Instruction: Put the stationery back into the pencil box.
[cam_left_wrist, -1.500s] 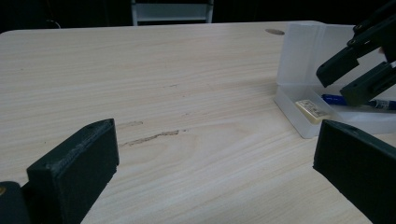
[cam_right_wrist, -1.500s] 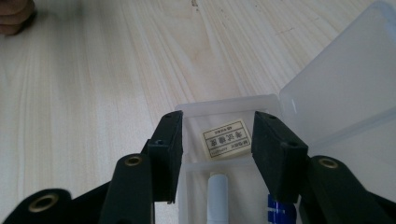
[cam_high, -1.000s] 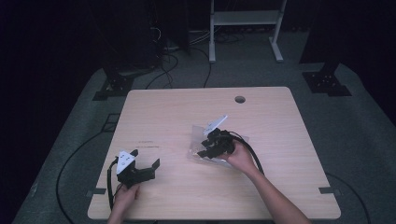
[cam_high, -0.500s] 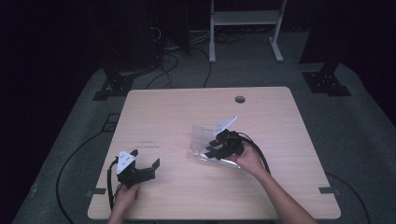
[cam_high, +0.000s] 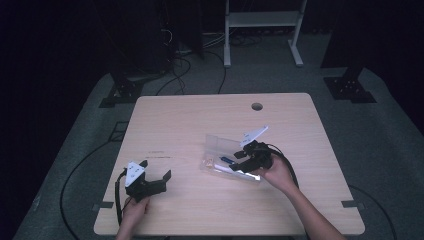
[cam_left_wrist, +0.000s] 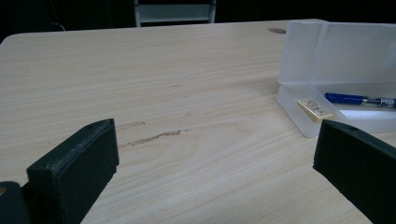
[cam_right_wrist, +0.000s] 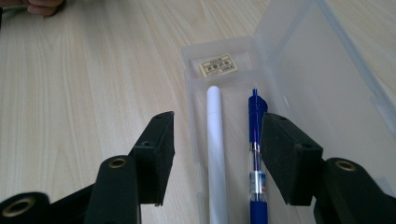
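A clear plastic pencil case (cam_high: 218, 150) lies open on the wooden table (cam_high: 200, 120), right of centre. Inside it lie a white pen (cam_right_wrist: 215, 135), a blue pen (cam_right_wrist: 256, 140) and a small labelled eraser (cam_right_wrist: 217, 65). My right gripper (cam_high: 239, 162) hovers open over the case's near end. Its jaws stand on either side of the white pen, and the blue pen runs by the right jaw. My left gripper (cam_high: 157, 168) rests open near the front left of the table, held by a hand, with nothing between its jaws. From the left gripper view the case (cam_left_wrist: 308, 56) sits to the right.
The case's lid (cam_right_wrist: 317, 70) stands raised along its far side. A round cable hole (cam_high: 257, 106) sits near the table's back edge. A faint scratch (cam_left_wrist: 154, 136) marks the wood ahead of my left gripper. Cables and stand legs lie on the floor beyond.
My right gripper has drawn back a little to the right along the case. The left gripper has stayed still.
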